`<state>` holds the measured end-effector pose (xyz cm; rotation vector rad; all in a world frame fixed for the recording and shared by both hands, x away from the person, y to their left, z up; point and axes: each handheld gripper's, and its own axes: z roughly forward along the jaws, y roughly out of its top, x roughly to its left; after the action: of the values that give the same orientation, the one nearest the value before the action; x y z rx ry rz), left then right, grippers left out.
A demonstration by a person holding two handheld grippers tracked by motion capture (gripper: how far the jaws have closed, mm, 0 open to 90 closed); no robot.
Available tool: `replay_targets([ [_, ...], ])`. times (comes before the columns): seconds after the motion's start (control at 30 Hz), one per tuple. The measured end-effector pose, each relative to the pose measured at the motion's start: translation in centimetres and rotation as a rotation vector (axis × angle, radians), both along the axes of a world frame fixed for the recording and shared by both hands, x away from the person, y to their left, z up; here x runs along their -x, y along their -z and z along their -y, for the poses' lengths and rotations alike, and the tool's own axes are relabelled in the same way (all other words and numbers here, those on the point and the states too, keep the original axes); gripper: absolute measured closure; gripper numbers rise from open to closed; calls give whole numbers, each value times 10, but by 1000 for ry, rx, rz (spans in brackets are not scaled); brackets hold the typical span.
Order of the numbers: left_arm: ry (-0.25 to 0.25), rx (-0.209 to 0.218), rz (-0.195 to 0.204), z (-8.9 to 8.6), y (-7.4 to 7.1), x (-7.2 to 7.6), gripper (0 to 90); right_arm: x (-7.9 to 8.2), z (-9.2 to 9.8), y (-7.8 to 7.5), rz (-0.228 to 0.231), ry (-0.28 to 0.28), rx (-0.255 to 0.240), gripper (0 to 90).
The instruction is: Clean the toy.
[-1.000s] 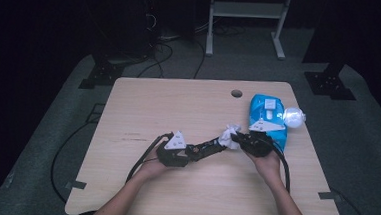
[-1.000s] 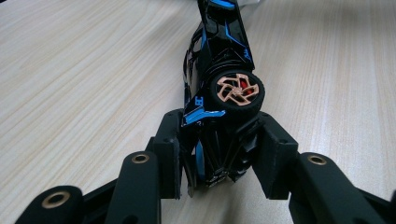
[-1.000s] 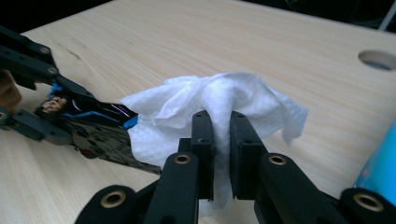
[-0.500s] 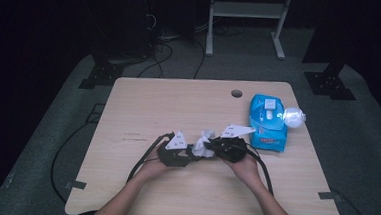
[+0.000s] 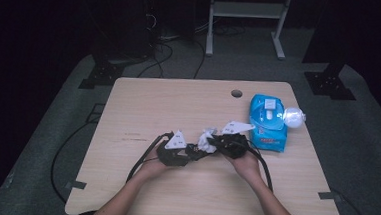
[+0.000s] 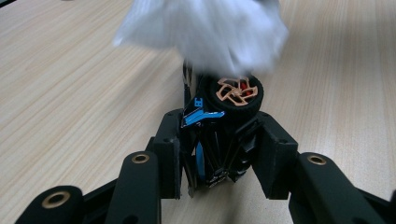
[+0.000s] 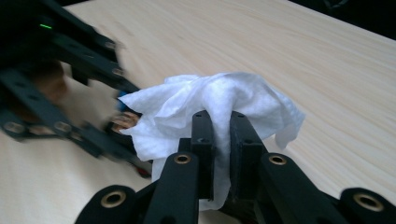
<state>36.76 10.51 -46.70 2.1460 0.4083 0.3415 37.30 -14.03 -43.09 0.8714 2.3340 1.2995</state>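
My left gripper [image 6: 219,154] view shows what the high view cannot: its jaws clamp a small black toy car with a copper-spoked wheel [image 6: 233,93]. My right gripper [image 7: 219,135] pinches a crumpled white wipe [image 7: 210,105] against the car, mid-bench. At two o'clock lie a blue wipe packet [image 5: 267,122] and clear bulb [image 5: 293,117]. Pale wooden bench [image 5: 168,106], dark room.

Overhead cam looks down on the whole table [image 5: 144,99]; both gripper cams sit super close, sharing the wipe [image 7: 210,105], I think.
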Motion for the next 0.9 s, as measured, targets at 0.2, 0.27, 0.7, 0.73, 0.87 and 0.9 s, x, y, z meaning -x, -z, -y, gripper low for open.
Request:
replay_targets([
  [0.2,2,2,-1,0,0,-1,580,-3,21,-3,7,65,-18,814],
  [0.27,2,1,0,0,-1,-1,580,-4,28,-2,31,91,17,814],
  [0.7,7,-9,4,0,-2,0,580,-2,34,1,-1,81,-62,813],
  [0.73,5,-5,2,-1,-1,0,580,-1,30,0,-5,56,-66,813],
  [0.87,2,-6,1,-2,-2,-1,580,-2,28,-1,16,67,-45,813],
  [0.9,2,-9,1,-3,-2,-1,581,-4,33,0,17,89,-51,813],
])
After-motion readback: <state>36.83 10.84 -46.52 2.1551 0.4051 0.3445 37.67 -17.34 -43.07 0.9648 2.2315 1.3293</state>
